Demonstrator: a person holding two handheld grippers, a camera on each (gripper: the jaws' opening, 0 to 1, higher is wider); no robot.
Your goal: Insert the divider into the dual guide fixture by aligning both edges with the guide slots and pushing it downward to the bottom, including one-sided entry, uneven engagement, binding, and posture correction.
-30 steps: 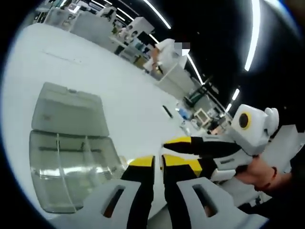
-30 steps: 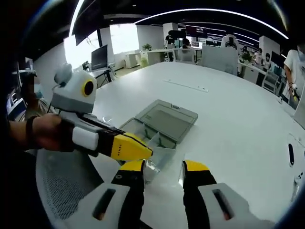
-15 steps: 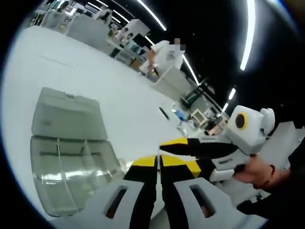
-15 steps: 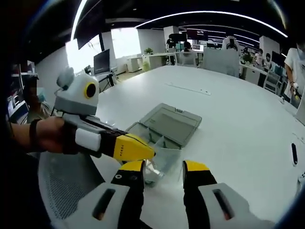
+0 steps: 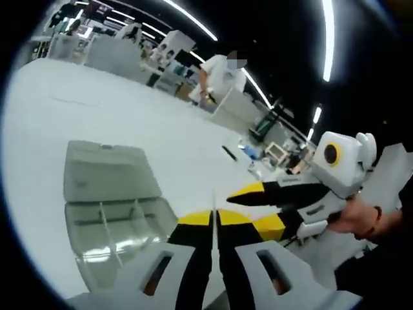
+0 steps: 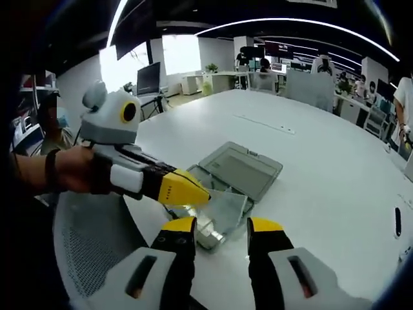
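Observation:
A clear plastic box lies on the white table [image 6: 322,161], its lid [image 5: 110,171] [image 6: 242,169] laid open flat behind the compartment tray [image 5: 122,232] [image 6: 201,175]. My left gripper [image 5: 214,216] is shut on a thin clear divider [image 5: 214,197], seen edge-on between its yellow tips. In the right gripper view the left gripper [image 6: 197,190] comes in from the left and holds the divider [image 6: 227,208] as a tilted pane over the tray's near end. My right gripper [image 6: 221,226] stands open just below that pane. In the left gripper view it [image 5: 255,208] reaches in from the right.
A grey mesh chair [image 6: 90,252] sits at the table's near edge under the left hand. A small black object [image 5: 229,153] [image 6: 395,221] lies further out on the table. Desks, monitors and people stand at the far side of the room.
The left jaws' small gap has closed onto the divider's edge. The left gripper has risen slightly with the divider, whose pane now sits nearer my open right jaws. The right jaws are unchanged.

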